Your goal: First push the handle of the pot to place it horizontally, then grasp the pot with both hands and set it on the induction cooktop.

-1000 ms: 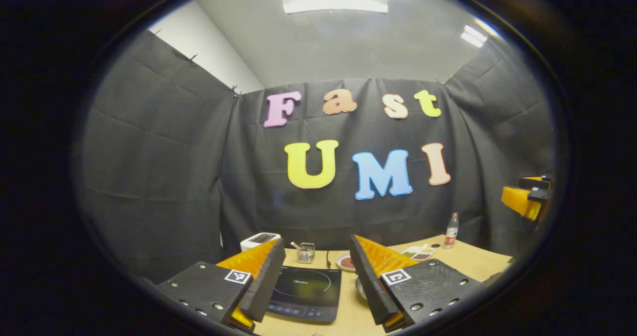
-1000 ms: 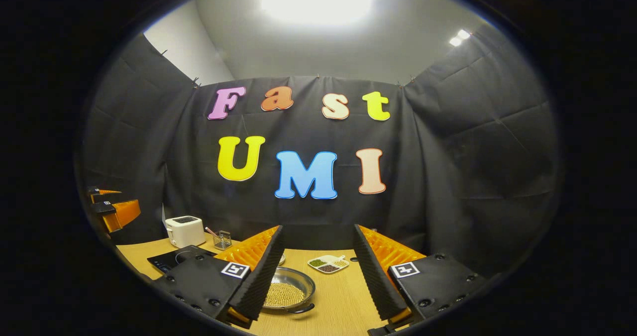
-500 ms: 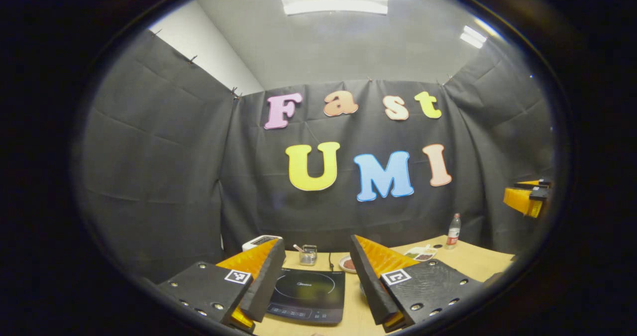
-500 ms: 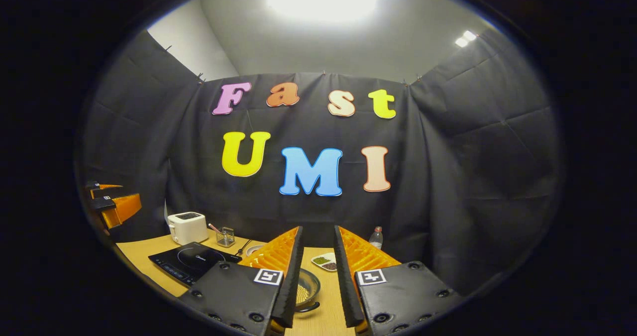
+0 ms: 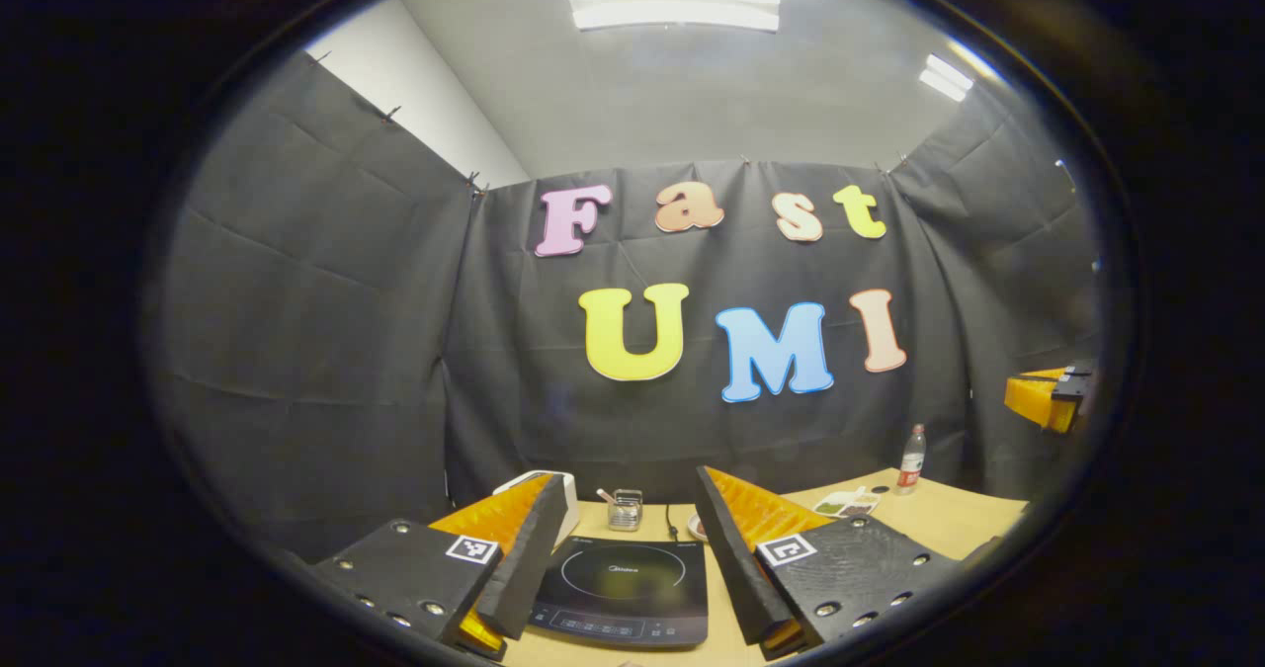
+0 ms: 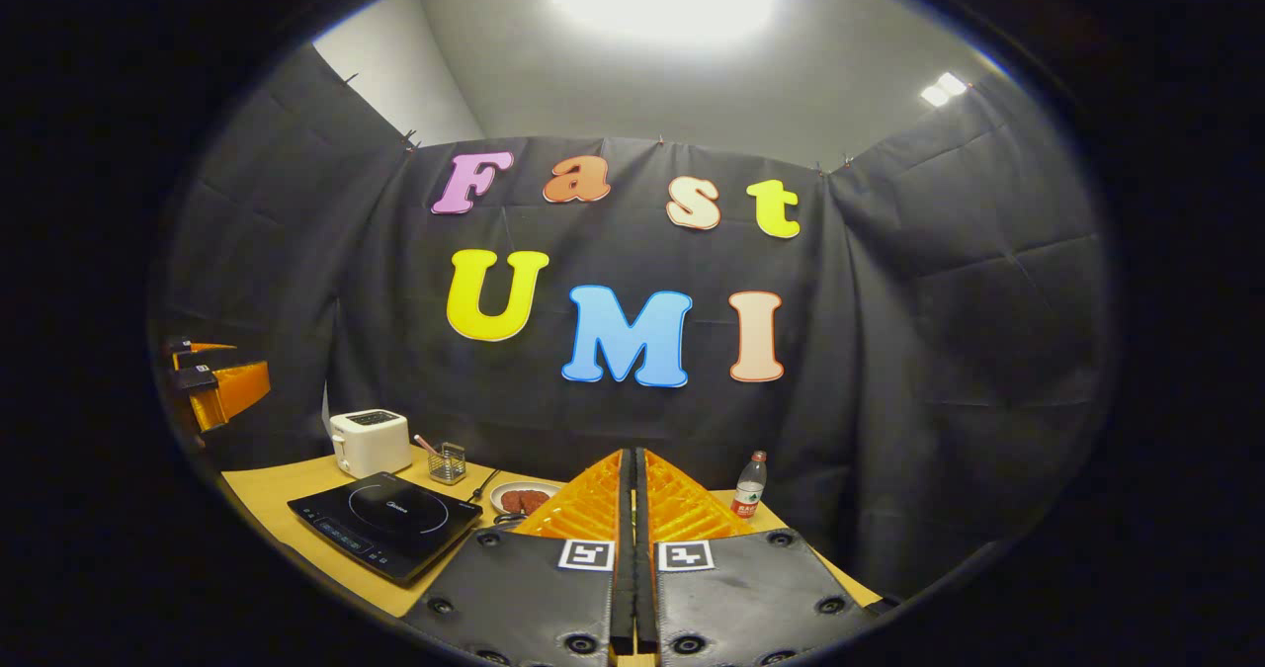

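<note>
Black induction cooktop (image 6: 385, 526) sat lower left of the right gripper view; pot hidden there, position unclear. Right gripper (image 6: 633, 509) was pressed together, empty; left gripper (image 5: 621, 534) spread. Best nudge handle gently with closed tips.

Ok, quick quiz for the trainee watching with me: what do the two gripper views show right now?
1. True or false: the right gripper has its fingers closed together.
2. In the left gripper view, what lies on the table between the open fingers of the left gripper? A kettle; B induction cooktop; C cutting board.
3. Fill in: in the right gripper view, a white ____ stands beyond the cooktop.

Key: 1 true; 2 B; 3 toaster.
</note>
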Demonstrator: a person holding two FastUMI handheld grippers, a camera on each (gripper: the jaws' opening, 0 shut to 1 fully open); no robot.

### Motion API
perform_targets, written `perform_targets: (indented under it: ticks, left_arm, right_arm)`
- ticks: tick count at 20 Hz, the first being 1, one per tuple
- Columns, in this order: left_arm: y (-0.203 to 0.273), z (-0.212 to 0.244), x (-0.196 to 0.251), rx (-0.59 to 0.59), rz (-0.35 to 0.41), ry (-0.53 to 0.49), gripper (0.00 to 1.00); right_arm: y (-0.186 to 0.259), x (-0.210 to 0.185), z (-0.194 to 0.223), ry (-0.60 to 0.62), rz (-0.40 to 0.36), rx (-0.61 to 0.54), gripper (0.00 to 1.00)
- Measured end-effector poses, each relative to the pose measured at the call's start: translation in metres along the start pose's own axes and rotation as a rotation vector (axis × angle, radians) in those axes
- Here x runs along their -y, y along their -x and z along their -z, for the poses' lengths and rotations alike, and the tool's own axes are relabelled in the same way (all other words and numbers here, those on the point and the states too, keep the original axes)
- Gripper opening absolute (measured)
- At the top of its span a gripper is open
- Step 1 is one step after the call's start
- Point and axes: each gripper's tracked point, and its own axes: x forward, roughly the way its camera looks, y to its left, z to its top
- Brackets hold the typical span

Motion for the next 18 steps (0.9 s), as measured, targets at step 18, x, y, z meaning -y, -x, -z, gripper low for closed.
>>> perform_targets:
  ticks: [18]
  left_arm:
    - [-0.024,0.02,-0.008,-0.039,-0.084,-0.02,0.8]
  right_arm:
    - [-0.031,-0.034,0.15,0.016,-0.309,-0.453,0.02]
